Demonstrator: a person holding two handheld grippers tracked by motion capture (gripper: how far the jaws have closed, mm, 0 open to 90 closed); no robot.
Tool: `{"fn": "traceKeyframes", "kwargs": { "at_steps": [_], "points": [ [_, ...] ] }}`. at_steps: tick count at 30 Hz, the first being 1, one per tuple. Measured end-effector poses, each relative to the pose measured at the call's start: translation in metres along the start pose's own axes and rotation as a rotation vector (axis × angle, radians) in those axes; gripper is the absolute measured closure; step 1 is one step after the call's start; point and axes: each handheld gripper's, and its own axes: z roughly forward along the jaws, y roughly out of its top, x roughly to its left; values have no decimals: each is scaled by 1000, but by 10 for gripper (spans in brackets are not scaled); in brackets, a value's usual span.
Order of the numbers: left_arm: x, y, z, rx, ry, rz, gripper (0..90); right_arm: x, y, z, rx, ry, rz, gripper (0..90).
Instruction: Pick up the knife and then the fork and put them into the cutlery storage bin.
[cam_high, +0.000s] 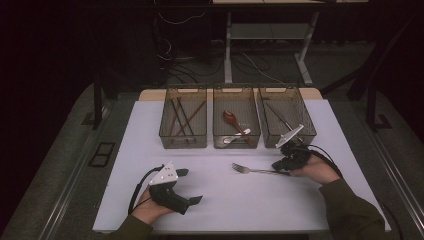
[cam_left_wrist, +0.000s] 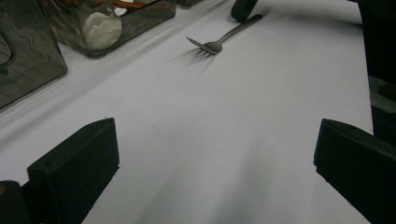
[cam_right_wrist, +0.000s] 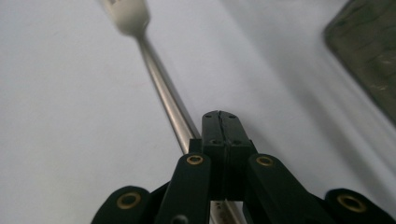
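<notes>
While its jaws are pressed together on the handle end of the fork (cam_high: 248, 170), the right claw (cam_high: 281, 169) sits low over the white surface (cam_high: 220, 200), the fork stretching leftward with its tines lying flat. The left claw (cam_high: 192, 186) rests near the front edge, jaws spread wide with nothing between them. Three mesh bins (cam_high: 236, 142) line the far side.

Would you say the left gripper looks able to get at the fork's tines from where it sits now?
Probably yes. The left gripper is open, and only bare white table lies between it and the fork. The right gripper is shut at the handle end, leaving the tines free.
</notes>
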Motion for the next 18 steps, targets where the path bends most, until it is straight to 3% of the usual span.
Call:
{"fn": "traceKeyframes", "kwargs": {
  "at_steps": [5,9,14,18],
  "points": [
    [0,0,0,1,-1,0,0,5,-1,-2,57,19,-65,893],
    [0,0,1,2,-1,0,0,6,3,-4,51,10,-80,841],
    [0,0,2,3,-2,-2,0,16,19,-9,37,29,-138,776],
    [-1,0,2,6,-2,0,0,28,37,-1,96,26,-192,751]
  ]
}}
